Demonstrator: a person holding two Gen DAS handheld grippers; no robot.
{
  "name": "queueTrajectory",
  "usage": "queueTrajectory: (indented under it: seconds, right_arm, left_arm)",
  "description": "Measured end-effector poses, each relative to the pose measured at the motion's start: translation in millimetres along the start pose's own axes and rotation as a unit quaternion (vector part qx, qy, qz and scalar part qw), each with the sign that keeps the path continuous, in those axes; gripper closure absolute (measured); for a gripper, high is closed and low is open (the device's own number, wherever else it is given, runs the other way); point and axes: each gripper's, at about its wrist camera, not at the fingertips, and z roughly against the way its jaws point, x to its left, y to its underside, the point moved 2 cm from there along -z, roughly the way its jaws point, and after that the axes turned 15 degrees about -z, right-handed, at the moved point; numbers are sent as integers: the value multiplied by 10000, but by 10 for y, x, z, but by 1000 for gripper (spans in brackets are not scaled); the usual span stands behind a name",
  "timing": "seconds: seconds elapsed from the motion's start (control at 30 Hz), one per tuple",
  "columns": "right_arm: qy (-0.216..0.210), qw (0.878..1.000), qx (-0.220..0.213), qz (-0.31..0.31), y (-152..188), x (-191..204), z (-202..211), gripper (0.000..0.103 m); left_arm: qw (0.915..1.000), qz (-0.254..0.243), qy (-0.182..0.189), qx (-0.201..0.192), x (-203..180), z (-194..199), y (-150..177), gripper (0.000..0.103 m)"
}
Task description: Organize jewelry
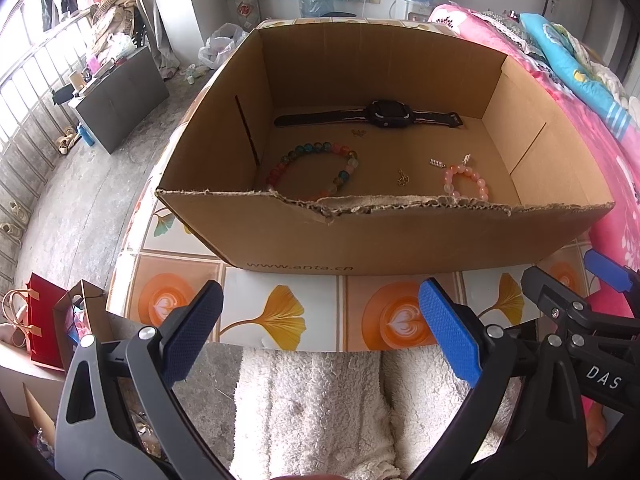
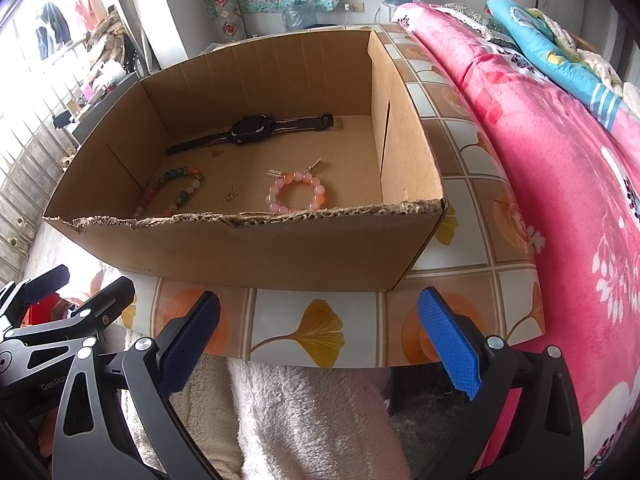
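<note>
Inside the cardboard box [image 1: 304, 236] on the tiled surface [image 1: 280, 312], from left to right, lie a multicoloured bead bracelet [image 1: 314, 170], a small gold charm [image 1: 402, 178] and a pink bead bracelet [image 1: 466, 182], with a black watch [image 1: 370, 114] along the far wall. Both the left hand-held gripper [image 1: 320, 332] and the right hand-held gripper [image 2: 320, 336] hover wide and empty before the box's torn near wall, well apart from the jewelry.

The left claw [image 1: 320, 332] is hovering wide apart before the cardboard box [image 1: 400, 240], where a watch [image 1: 384, 114] and two bead bracelets are lying.
</note>
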Motion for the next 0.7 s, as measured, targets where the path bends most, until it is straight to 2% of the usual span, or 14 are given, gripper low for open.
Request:
queueTrajectory:
  seconds: [0.7]
  right_arm:
    - [9, 10000, 2, -11, 2, -3, 9, 6]
  left_arm:
    - [10000, -7, -1, 2, 2, -10, 12, 8]
